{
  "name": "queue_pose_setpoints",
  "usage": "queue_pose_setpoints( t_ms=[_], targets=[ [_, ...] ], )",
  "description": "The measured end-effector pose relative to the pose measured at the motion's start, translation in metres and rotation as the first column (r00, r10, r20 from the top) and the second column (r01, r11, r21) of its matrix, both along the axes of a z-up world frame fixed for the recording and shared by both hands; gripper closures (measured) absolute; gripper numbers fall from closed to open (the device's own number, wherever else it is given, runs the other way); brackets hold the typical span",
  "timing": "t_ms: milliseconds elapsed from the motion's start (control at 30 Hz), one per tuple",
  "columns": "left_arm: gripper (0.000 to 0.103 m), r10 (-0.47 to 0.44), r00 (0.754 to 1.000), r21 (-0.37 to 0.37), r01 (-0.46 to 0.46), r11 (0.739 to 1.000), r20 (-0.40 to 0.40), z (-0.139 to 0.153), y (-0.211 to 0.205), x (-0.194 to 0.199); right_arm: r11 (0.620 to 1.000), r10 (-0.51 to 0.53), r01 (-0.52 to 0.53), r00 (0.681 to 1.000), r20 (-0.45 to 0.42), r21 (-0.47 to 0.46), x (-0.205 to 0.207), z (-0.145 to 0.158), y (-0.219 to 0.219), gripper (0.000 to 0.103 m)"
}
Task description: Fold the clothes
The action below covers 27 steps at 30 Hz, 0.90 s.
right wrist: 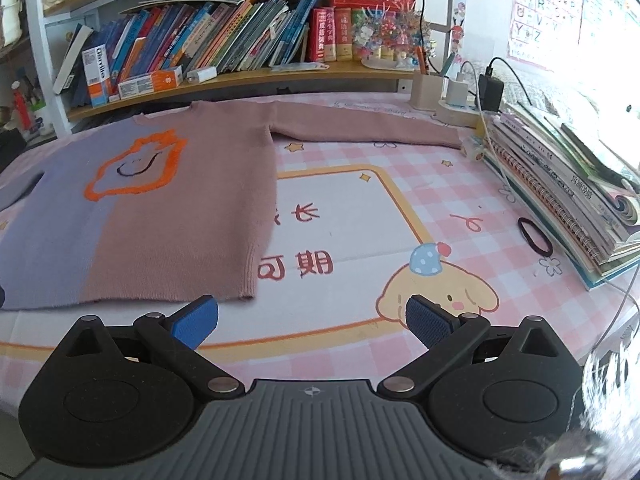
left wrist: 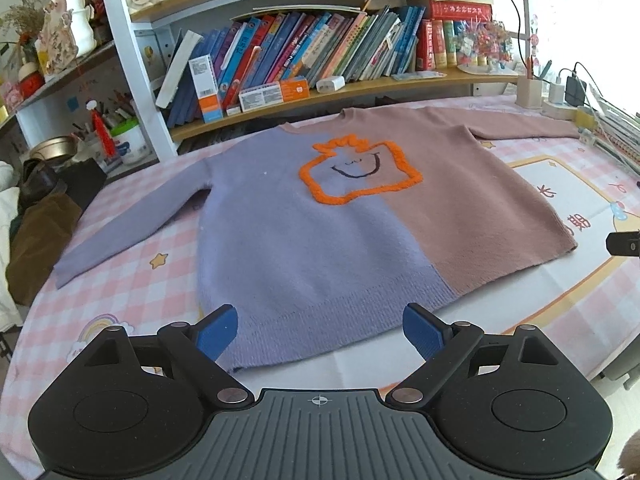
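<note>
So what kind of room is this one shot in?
Probably a child's study desk at home: a shelf of books behind, a cartoon desk mat, an alphabet chart on the wall, and a stack of notebooks. A sweater lies flat on the mat.

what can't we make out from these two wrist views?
- Sweater back and underside: hidden, it lies face up in both views.
- Purple sleeve: cut off by the right wrist view's left edge.
- Right gripper: only a sliver at the left wrist view's right edge.
- Book titles: too small.
</note>
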State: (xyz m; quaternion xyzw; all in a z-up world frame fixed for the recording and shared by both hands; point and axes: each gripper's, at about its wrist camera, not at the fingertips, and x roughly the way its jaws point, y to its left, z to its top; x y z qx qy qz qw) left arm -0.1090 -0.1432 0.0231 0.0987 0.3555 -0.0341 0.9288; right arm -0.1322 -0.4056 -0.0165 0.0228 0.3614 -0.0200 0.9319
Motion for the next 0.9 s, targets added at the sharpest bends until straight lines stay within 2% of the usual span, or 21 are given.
queue_pose_setpoints(
  t_ms=[900],
  targets=[
    [0.011, -0.031, 0.999, -0.068, 0.032, 0.997, 0.019, 0.002, 0.137, 0.070, 0.996, -0.041, 0.042, 0.999, 0.013, -0.077, 0.031, 0.013, 0.134, 0.000]
  ],
)
